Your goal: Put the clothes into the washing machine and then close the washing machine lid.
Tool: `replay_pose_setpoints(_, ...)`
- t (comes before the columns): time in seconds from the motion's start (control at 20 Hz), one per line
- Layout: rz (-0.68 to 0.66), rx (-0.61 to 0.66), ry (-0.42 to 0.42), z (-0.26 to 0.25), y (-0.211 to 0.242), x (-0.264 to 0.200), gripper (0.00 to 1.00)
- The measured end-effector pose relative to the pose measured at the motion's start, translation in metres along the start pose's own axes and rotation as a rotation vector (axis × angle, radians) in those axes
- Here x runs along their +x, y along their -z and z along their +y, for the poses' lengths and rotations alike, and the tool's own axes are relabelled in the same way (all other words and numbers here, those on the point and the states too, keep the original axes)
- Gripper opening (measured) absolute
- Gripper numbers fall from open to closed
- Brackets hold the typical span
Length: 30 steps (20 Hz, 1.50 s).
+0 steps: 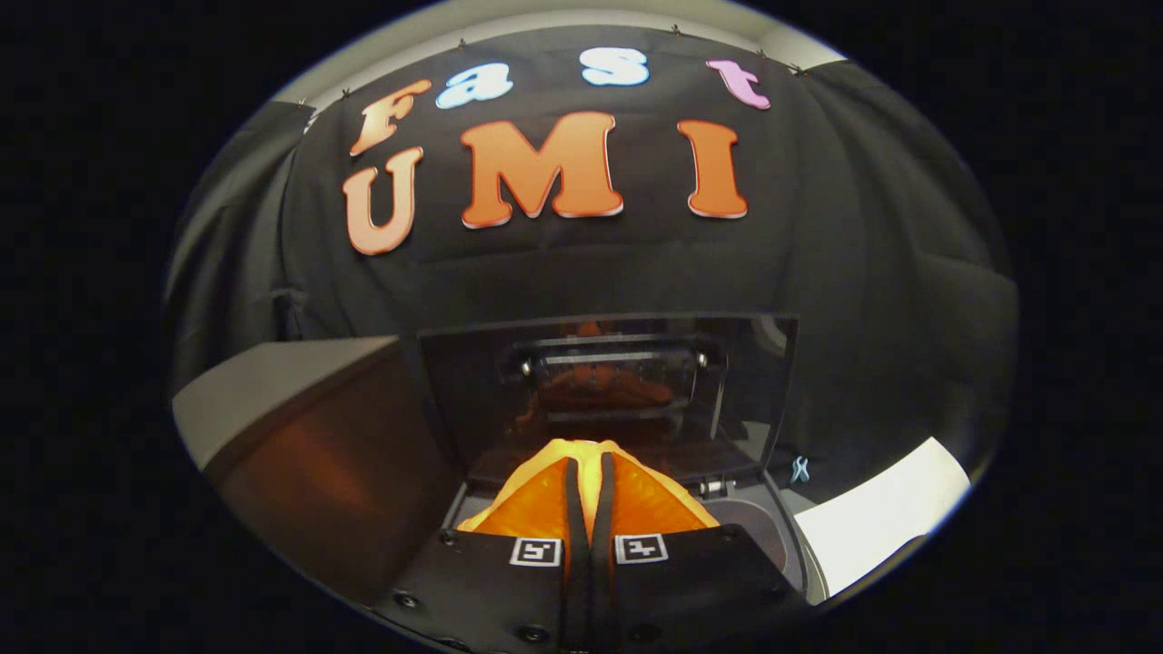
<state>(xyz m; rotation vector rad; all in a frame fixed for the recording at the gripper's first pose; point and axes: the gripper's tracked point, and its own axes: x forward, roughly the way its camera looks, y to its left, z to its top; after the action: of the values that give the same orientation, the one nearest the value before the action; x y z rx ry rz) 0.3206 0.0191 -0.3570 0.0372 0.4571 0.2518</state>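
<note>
My gripper (588, 477) is shut on an orange garment (536, 509), which bulges out on both sides of the two fingers and shows as a thin fold between them. Just beyond and below the fingers is the washing machine (772, 536), a grey top-loader whose drum opening is mostly hidden by the cloth and the gripper body. Its dark glass lid (609, 381) stands raised upright behind the opening and reflects the orange cloth.
A tall brown cabinet with a pale top (309, 427) stands close against the machine's left side. A white surface (881, 518) lies to the right of the machine, with a small blue object (800, 470) near the lid's hinge corner. The black cloth wall rises behind.
</note>
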Motion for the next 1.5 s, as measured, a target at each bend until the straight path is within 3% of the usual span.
replay_pose_setpoints(0.3,0.218,0.052,0.055,-0.023,0.098,0.033,0.08)
replay_pose_setpoints(0.6,0.304,0.1,0.109,-0.039,0.136,0.037,0.08)
replay_pose_setpoints(0.7,0.312,0.087,0.117,-0.042,0.136,0.036,0.18)
replay_pose_setpoints(0.95,0.345,0.024,0.092,-0.037,0.136,0.035,1.0)
replay_pose_setpoints(1.25,0.341,0.057,0.087,-0.031,0.132,0.027,1.0)
replay_pose_setpoints(1.5,0.158,0.047,0.07,-0.022,0.047,0.001,1.0)
